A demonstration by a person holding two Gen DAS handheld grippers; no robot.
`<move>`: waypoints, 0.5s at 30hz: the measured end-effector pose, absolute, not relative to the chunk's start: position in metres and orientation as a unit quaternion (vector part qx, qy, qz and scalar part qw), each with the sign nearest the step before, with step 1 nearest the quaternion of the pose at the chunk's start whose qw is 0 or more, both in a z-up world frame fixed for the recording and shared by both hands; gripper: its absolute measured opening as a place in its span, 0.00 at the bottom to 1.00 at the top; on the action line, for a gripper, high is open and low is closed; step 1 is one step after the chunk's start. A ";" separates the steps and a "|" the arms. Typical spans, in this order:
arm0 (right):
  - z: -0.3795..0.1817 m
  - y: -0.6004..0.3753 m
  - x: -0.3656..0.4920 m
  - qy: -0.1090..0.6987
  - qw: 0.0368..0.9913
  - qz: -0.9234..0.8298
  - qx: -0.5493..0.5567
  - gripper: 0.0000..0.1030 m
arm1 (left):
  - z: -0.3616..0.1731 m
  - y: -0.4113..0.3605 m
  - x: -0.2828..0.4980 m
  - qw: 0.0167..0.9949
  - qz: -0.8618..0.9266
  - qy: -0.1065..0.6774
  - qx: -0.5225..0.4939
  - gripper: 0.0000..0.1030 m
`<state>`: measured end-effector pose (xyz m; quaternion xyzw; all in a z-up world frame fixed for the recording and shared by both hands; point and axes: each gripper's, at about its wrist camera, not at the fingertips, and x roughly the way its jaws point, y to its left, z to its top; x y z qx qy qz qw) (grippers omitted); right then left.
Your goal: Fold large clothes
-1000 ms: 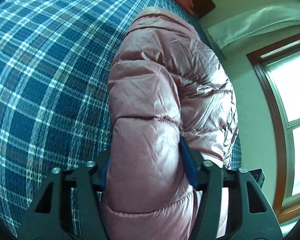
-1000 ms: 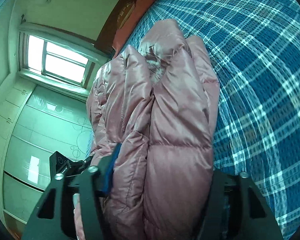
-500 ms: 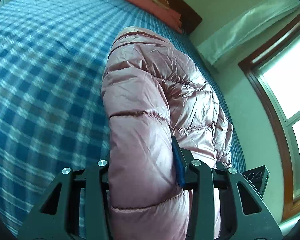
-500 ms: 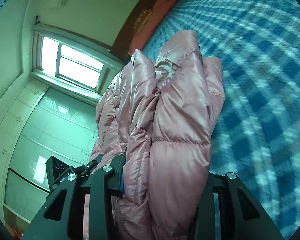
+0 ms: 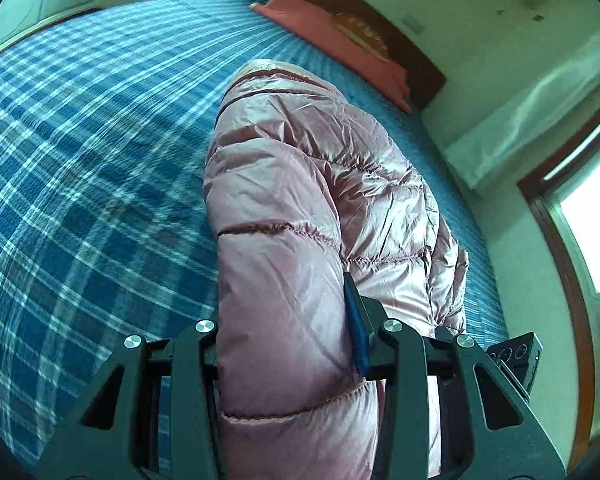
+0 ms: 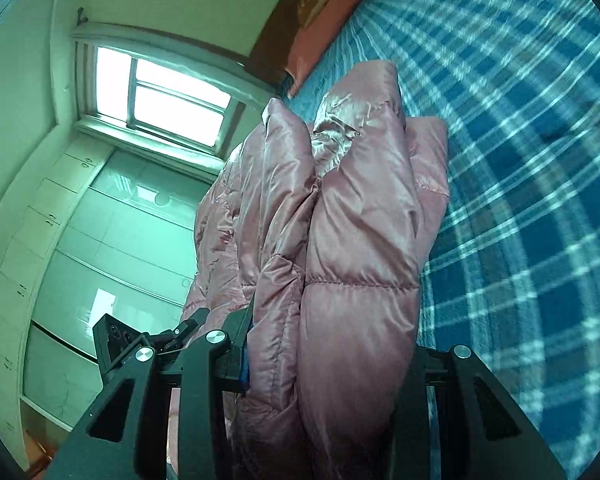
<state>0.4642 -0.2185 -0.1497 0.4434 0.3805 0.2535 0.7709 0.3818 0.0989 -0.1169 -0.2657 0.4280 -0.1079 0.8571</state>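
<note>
A shiny pink quilted down jacket (image 5: 308, 184) hangs bunched in the air above a bed with a blue plaid cover (image 5: 80, 152). My left gripper (image 5: 288, 320) is shut on a thick fold of the jacket. In the right wrist view the same jacket (image 6: 352, 208) hangs in several folds, and my right gripper (image 6: 332, 344) is shut on its padded edge. The other gripper's black body (image 5: 516, 356) shows past the jacket in the left wrist view, and likewise in the right wrist view (image 6: 116, 336). The jacket's far end hangs toward the bed.
An orange-red pillow (image 5: 340, 40) lies against a dark wooden headboard (image 5: 380, 28) at the far end of the bed. A window (image 6: 168, 96) and pale wardrobe doors (image 6: 100, 240) stand beside the bed. The plaid cover (image 6: 540, 160) fills the right wrist view's right side.
Both grippers have lifted and tilted up with the jacket. The views now show more of the headboard, wall and window, and the jacket hangs higher off the bed.
</note>
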 end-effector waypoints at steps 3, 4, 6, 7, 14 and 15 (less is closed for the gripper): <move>-0.162 -0.212 0.468 0.391 0.765 0.248 0.448 0.35 | -0.141 0.114 0.391 0.843 -0.105 0.442 -0.288 0.39; -0.165 -0.212 0.468 0.392 0.763 0.248 0.450 0.35 | -0.144 0.116 0.391 0.843 -0.107 0.441 -0.289 0.39; -0.167 -0.211 0.467 0.393 0.764 0.246 0.448 0.35 | -0.148 0.115 0.389 0.847 -0.108 0.437 -0.282 0.40; -0.168 -0.211 0.465 0.393 0.764 0.246 0.448 0.35 | -0.149 0.115 0.388 0.849 -0.109 0.435 -0.279 0.41; -0.147 -0.213 0.466 0.411 0.791 0.229 0.392 0.63 | -0.139 0.130 0.380 0.849 -0.120 0.421 -0.294 0.54; -0.140 -0.215 0.466 0.408 0.798 0.226 0.383 0.67 | -0.135 0.134 0.379 0.853 -0.122 0.413 -0.296 0.61</move>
